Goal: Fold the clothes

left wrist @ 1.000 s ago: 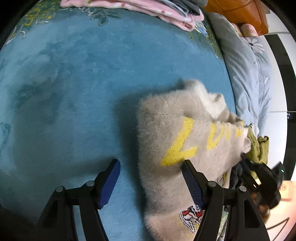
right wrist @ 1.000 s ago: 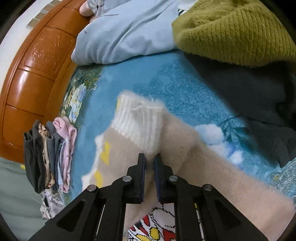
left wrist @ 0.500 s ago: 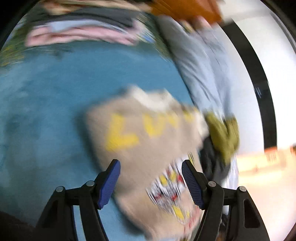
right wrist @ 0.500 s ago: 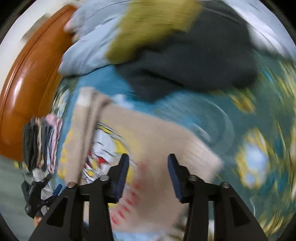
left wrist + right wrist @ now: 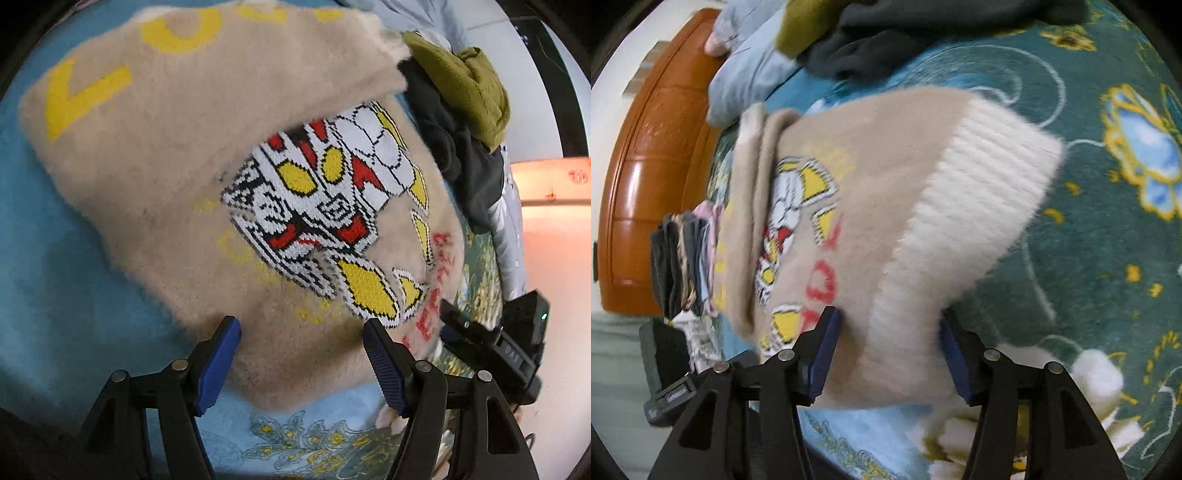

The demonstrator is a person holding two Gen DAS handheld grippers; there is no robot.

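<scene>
Now both tongs, left tongs (image 5: 301, 354) and right tongs (image 5: 888, 350), are gaping wide, gripping nothing, over the soft, floppy beige sweater (image 5: 177, 155); its ribbed hem (image 5: 964, 229) at frame centre is offering the firmest hold.

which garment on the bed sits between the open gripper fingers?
The beige sweater with yellow letters and a cartoon patch. The olive knit and dark garment lie farther off, bunched by the pillow.

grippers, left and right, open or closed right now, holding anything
Left gripper: open, holding nothing, fingers over the near edge of the beige sweater.
Right gripper: open, holding nothing, fingers either side of the sweater's white ribbed hem.
</scene>
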